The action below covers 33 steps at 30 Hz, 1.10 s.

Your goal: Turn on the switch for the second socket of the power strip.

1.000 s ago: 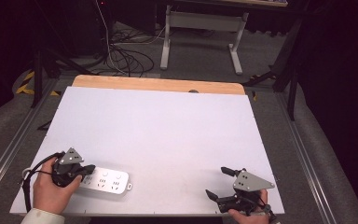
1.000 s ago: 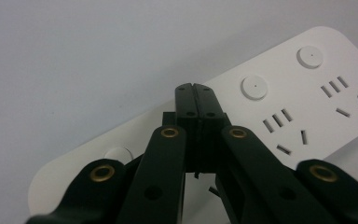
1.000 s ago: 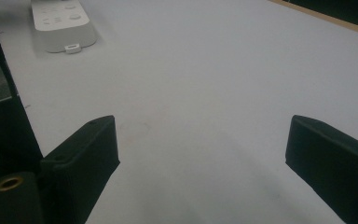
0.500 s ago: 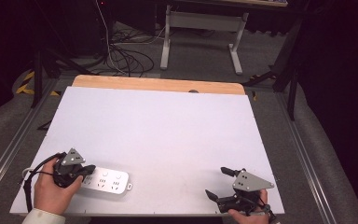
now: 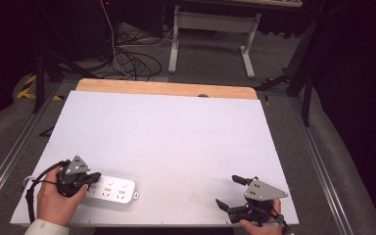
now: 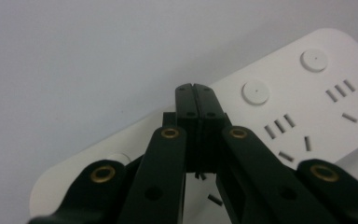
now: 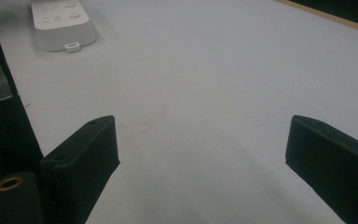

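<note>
Across the white table (image 5: 176,132), the power strip (image 5: 115,188) is lain lengthwise under the pressed-together left gripper (image 5: 92,177), well apart from the wide-spread right gripper (image 5: 231,192).

The smooth white plastic power strip (image 5: 110,189) lies on a matt white desk (image 5: 166,142) with a bare wooden far edge (image 5: 166,89); matt black plastic left claw (image 6: 196,100) carries brass-coloured rivets.

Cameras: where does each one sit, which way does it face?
High view: above the person's side, facing forward and down on the table; both hands, both grippers.
Left gripper view: on the left gripper, jaws shut over the power strip.
Right gripper view: on the right gripper, jaws open, facing across the table.
Shared: all show the strip.
</note>
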Tool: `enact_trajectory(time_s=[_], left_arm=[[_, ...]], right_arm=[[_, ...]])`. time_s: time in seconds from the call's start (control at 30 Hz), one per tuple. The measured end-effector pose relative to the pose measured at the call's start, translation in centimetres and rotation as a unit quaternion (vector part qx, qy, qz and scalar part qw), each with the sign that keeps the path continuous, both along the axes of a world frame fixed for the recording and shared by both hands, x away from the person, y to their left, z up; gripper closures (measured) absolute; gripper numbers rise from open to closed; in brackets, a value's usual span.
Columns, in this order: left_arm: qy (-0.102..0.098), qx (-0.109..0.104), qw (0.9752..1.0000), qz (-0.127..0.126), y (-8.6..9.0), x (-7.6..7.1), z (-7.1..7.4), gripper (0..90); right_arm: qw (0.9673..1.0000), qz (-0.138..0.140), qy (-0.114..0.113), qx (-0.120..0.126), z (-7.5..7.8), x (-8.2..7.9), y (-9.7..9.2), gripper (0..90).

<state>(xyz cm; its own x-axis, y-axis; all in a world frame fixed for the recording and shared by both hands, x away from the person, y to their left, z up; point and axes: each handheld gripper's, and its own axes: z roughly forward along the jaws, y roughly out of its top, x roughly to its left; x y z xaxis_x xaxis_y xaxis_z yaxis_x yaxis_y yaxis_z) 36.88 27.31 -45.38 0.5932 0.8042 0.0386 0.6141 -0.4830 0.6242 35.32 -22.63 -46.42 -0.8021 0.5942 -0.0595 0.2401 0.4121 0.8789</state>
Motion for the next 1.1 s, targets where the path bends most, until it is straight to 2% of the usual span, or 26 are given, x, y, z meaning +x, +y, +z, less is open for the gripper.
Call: enact_trajectory(time_s=[0.1, 0.17, 0.2, 0.23, 0.33, 0.37, 0.43, 0.57, 0.67, 0.83, 0.97, 1.03, 1.07, 1.1], left_arm=[[-0.003, 0.002, 1.0000, -0.001, -0.4, -0.1, 0.1, 89.6], [0.000, -0.005, 1.0000, -0.004, -0.6, -0.1, 0.1, 89.2], [-0.005, -0.004, 1.0000, -0.001, -0.5, -0.1, 0.1, 84.1], [-0.008, -0.012, 0.9999, 0.003, -0.4, -0.2, 0.2, 83.4], [-0.032, -0.030, 0.9990, 0.010, 0.2, -0.6, 0.9, 81.5], [-0.032, -0.030, 0.9990, 0.010, 0.2, -0.6, 0.9, 80.1], [-0.046, -0.039, 0.9981, 0.009, 0.3, -0.8, 1.4, 78.3], [-0.056, -0.028, 0.9980, 0.008, 0.3, -0.9, 1.7, 75.4], [-0.056, -0.036, 0.9977, 0.007, 0.2, -1.1, 1.8, 74.2], [-0.075, -0.038, 0.9965, 0.002, 0.3, -1.5, 2.7, 72.3], [-0.075, -0.042, 0.9963, 0.004, 0.4, -1.6, 2.7, 71.4], [-0.077, -0.048, 0.9958, 0.006, 0.4, -1.7, 2.8, 69.5], [-0.077, -0.052, 0.9956, 0.008, 0.3, -1.7, 2.8, 65.3], [-0.081, -0.049, 0.9955, 0.007, 0.4, -1.8, 3.0, 65.3]], right_arm=[[1.0000, -0.001, -0.002, 0.001, 0.0, 0.0, 0.0, 9.8], [1.0000, 0.000, -0.002, 0.002, 0.0, 0.0, 0.0, 9.8], [1.0000, 0.000, -0.002, 0.001, 0.0, 0.0, 0.0, 9.7], [1.0000, -0.001, -0.002, 0.002, 0.0, 0.0, 0.0, 9.8], [1.0000, -0.002, -0.002, 0.002, 0.0, 0.0, 0.0, 9.8], [1.0000, -0.001, -0.002, 0.003, 0.0, 0.0, 0.0, 9.8], [1.0000, -0.002, -0.001, 0.001, 0.0, 0.0, 0.0, 9.7], [1.0000, -0.003, -0.002, 0.001, 0.0, 0.0, -0.1, 9.8], [1.0000, -0.004, -0.002, 0.001, 0.0, 0.0, -0.1, 9.7], [1.0000, -0.004, -0.002, -0.001, 0.0, 0.0, 0.0, 9.8], [1.0000, -0.003, -0.001, 0.000, 0.0, 0.0, 0.0, 9.8], [1.0000, -0.003, -0.001, 0.000, 0.0, 0.0, 0.0, 9.7], [1.0000, -0.003, -0.002, 0.000, 0.0, 0.1, 0.0, 9.8], [1.0000, -0.003, -0.002, 0.000, 0.0, 0.1, 0.0, 9.8]])
